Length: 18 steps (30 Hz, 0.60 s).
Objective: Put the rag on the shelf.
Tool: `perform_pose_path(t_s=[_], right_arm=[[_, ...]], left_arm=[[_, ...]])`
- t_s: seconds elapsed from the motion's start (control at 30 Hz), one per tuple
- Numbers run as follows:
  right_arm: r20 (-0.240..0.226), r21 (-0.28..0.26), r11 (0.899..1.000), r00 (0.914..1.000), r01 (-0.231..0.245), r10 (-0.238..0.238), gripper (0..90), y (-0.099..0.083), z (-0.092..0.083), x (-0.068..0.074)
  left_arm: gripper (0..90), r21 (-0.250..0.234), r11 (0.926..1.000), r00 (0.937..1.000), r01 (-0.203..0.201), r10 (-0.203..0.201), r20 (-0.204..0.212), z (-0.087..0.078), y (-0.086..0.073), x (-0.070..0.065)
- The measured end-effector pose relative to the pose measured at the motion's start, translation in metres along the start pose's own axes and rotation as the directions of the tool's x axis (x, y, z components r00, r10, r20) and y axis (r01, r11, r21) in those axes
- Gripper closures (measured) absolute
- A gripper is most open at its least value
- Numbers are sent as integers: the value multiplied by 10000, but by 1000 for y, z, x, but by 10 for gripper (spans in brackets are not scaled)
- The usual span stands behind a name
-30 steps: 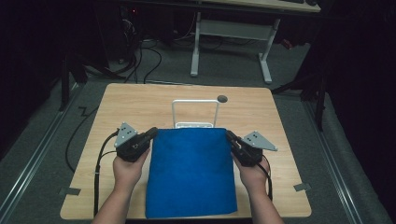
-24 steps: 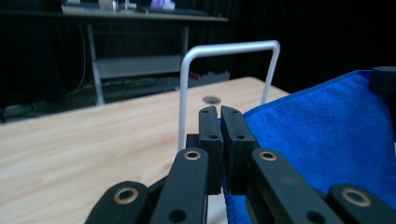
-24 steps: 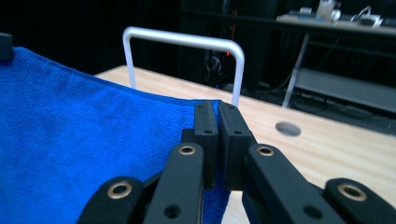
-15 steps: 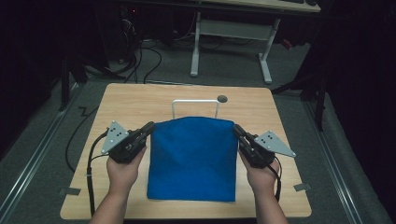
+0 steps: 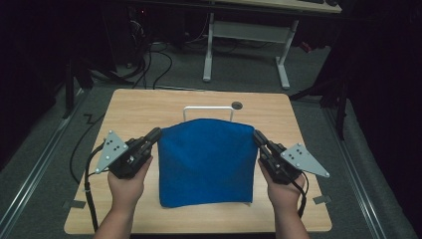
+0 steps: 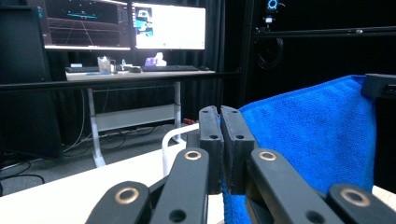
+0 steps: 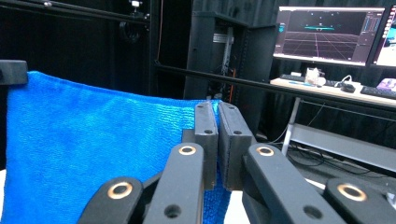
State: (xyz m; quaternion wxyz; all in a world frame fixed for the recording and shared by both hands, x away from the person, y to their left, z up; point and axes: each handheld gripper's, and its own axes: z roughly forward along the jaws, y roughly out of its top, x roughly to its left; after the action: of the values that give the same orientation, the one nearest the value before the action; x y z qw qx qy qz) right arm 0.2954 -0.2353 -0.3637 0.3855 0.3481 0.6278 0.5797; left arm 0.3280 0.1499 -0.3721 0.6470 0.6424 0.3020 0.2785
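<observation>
Blue towel (image 5: 205,162) now lifted, hanging upright, top edge crosswise.

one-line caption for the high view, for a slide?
Left gripper and right gripper hold a blue towel by its top corners before a white rack.

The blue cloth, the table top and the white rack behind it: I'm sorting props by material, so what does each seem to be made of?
Blue cloth: soft terry or microfibre by its looped, fuzzy weave, matte; it hangs limp.
Table top: light wood or wood-look laminate, smooth, with faint grain; which one is unclear.
White rack: probably a painted metal or plastic tube, bent into a rounded arch, slightly glossy.
</observation>
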Motion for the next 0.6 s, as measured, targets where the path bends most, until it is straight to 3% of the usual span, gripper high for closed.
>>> perform_pose_path(t_s=[0.3, 0.6], right_arm=[[-54, 274, 9995, 9999, 145, -143, 879, 11, 15, -6], [137, 212, 9997, 9998, 157, -160, 880, 35, 33, -23]], left_arm=[[885, 190, 9998, 9999, -115, 118, -124, 17, 12, 5], [885, 189, 9992, 9979, -343, 352, -546, 38, 43, 19]])
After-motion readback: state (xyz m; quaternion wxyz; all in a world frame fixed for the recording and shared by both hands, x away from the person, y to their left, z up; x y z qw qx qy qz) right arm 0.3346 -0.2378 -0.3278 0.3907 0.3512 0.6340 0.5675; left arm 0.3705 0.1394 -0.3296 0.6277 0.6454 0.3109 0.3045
